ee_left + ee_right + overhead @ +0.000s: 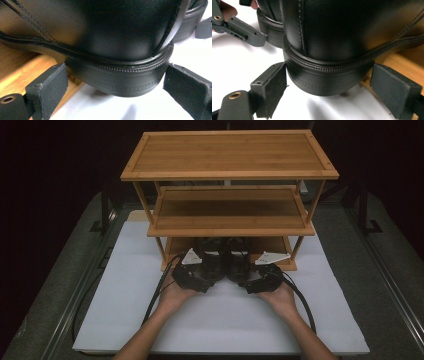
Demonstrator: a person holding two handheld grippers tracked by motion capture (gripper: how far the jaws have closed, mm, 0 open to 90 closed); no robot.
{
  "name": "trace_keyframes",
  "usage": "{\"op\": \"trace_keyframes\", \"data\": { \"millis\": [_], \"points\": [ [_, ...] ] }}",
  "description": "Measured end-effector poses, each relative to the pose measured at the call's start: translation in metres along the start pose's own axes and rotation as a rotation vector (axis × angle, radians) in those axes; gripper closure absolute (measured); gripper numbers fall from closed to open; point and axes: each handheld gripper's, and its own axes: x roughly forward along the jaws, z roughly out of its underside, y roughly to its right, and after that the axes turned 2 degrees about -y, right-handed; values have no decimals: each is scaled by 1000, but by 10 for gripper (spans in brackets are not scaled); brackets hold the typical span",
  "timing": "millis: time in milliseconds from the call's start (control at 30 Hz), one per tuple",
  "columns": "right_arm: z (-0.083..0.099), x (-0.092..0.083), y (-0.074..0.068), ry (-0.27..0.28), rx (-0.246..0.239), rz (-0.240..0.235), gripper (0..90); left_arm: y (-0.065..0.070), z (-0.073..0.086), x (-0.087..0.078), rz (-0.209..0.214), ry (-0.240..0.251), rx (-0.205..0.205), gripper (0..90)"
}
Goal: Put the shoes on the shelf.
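Both grippers grip black shoe heels: left gripper (pixel 113 87) clamps the left shoe (pixel 105 37), right gripper (pixel 328 85) the right shoe (pixel 342 32). Stiff heels, smooth leather, probably slippery higher up.

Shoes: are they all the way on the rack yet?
Not quite. Done: the fronts of both black shoes rest on the bottom shelf. In hand: the left claw seems to clamp the left shoe by its heel, and the right claw the right shoe. Left: both heels hang out over the white mat, so probably pushing in and letting go.
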Motion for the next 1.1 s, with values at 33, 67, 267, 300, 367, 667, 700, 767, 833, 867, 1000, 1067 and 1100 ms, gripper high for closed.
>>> {"op": "trace_keyframes", "data": {
  "millis": [33,67,267,300,367,667,700,767,833,867,1000,1067,1100],
  "points": [
    [-2,2,1,-2,-3,1,139,-2,-1,1,-4,-9,4,53],
    [-3,3,2,-1,-9,6,139,-4,-2,2,-9,-12,8,53],
    [-7,18,8,-17,-11,37,139,-16,-5,11,-18,-1,-18,54],
    [-8,19,9,-19,-14,40,139,-18,-5,12,-23,3,-19,54],
    [-9,23,10,-21,-20,56,139,-20,-8,10,-31,28,-21,69],
    [-4,31,13,-24,-11,56,137,-20,-11,10,-47,40,0,119],
    [-4,31,13,-31,-4,54,137,-20,-11,10,-50,40,1,118],
    [-3,32,13,-33,-17,61,139,-20,-10,10,-51,45,-1,114],
    [-3,30,13,-30,-17,56,153,-23,-8,8,-37,45,-11,116],
    [-3,27,13,-22,-13,53,153,-23,-8,8,-35,46,-17,116],
    [-4,17,15,-3,-4,43,151,-25,-6,4,-28,48,-28,105],
    [-3,12,15,2,-9,43,145,-24,-5,1,-20,40,-27,92],
    [-3,9,15,1,-4,44,138,-24,-5,1,-19,41,-25,87]
  ]
}}
